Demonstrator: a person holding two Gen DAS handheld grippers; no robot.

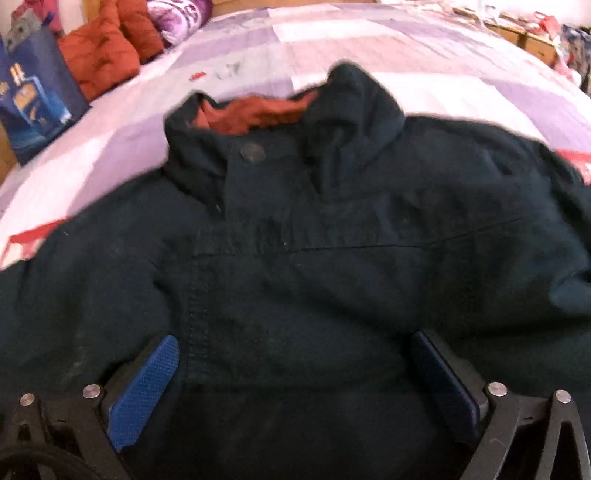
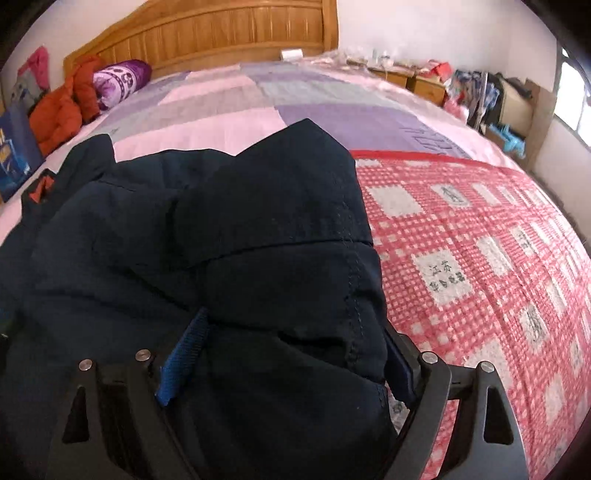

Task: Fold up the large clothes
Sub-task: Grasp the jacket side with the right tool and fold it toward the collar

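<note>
1. While I steer both tools, a dark navy jacket (image 1: pixel 295 240) lies spread on the bed (image 1: pixel 332 48), collar toward the wooden headboard (image 2: pixel 207 33).
2. My left gripper (image 1: pixel 295 373) has its jaws wide apart over the jacket's chest, clamping nothing.
3. My right gripper (image 2: pixel 291 354) stands wide too, with a thick fold of the jacket's right edge between its pads; I cannot tell whether it is pinched.
4. Risk, in my judgement: the bulky cloth could slip free or bunch unevenly when lifted.
</note>
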